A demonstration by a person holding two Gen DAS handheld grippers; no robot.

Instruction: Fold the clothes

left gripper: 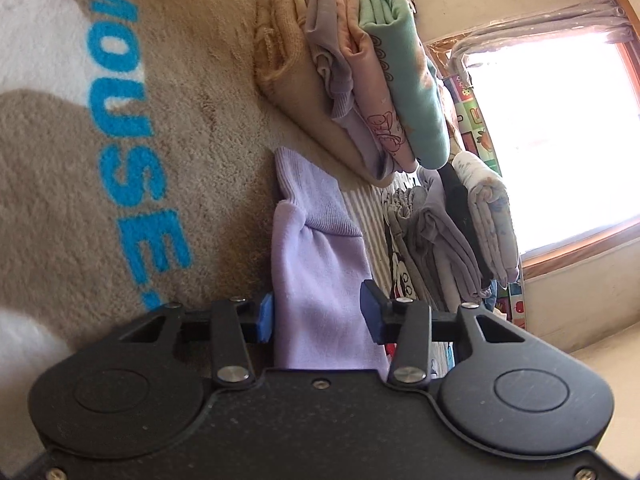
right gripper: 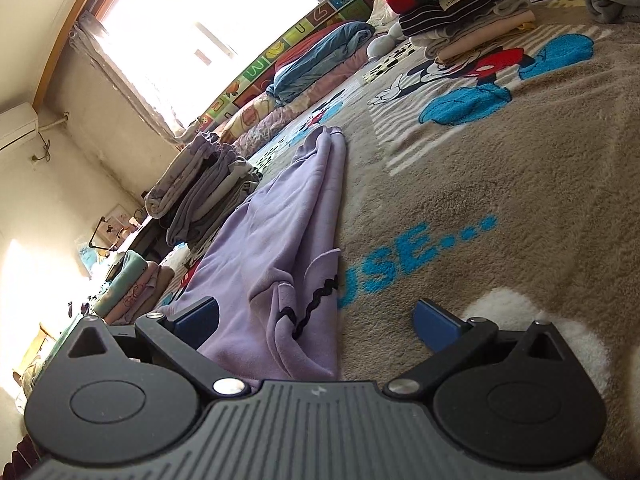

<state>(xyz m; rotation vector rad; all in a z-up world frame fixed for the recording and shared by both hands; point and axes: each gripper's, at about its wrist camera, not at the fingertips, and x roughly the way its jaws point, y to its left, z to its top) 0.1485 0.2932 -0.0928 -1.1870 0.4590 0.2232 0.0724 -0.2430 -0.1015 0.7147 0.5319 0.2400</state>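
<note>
A lavender fleece garment [left gripper: 320,280] lies on the beige Mickey Mouse carpet [left gripper: 80,200], its ribbed cuff [left gripper: 316,200] pointing away from me. My left gripper [left gripper: 318,316] is rolled onto its side and straddles this garment. The fabric fills the gap between the blue pads [left gripper: 266,316], with no pinch showing. In the right wrist view the same garment [right gripper: 280,240] stretches away in a long folded strip with black zigzag trim [right gripper: 316,300]. My right gripper [right gripper: 318,320] stands wide open over its near end, the left pad [right gripper: 196,316] at the cloth's edge.
A stack of folded clothes in beige, pink and mint [left gripper: 360,80] and a grey and white stack [left gripper: 440,232] sit past the garment. A striped and red pile [right gripper: 460,12], blue bedding [right gripper: 320,60] and a bright window [right gripper: 192,32] lie farther off.
</note>
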